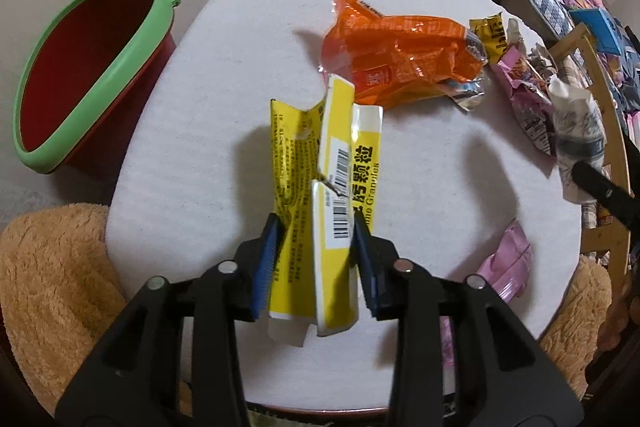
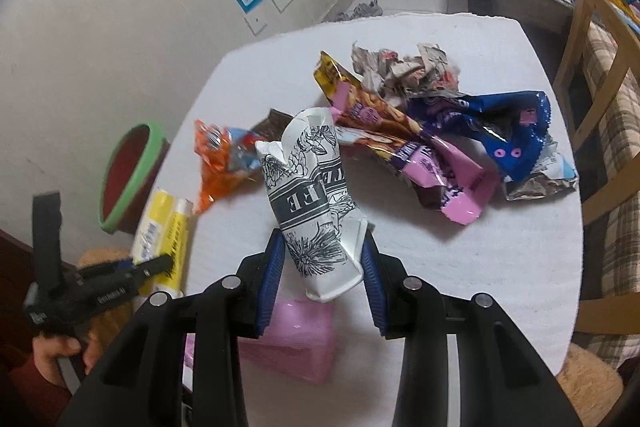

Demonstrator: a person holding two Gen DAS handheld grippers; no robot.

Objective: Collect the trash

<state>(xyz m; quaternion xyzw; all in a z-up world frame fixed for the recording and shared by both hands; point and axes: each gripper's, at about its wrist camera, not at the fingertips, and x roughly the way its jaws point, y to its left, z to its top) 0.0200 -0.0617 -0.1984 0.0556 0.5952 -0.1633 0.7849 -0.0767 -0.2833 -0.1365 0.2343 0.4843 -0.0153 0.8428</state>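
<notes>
My left gripper (image 1: 316, 227) is shut on a flattened yellow and white carton (image 1: 332, 187) and holds it above the white table (image 1: 208, 107). It also shows in the right wrist view (image 2: 164, 231). My right gripper (image 2: 324, 251) is shut on a crushed white paper cup (image 2: 312, 195) with black flower print; the cup also shows at the right of the left wrist view (image 1: 576, 135). A red bin with a green rim (image 1: 84, 75) stands on the floor left of the table. An orange wrapper (image 1: 396, 59) lies on the table beyond the carton.
Several wrappers lie at the table's far right: a blue one (image 2: 504, 131), a pink and brown one (image 2: 432, 167) and crumpled paper (image 2: 404, 67). A pink packet (image 2: 296, 339) lies at the near edge. Plush orange seats (image 1: 52, 291) and a wooden chair (image 2: 588, 39) flank the table.
</notes>
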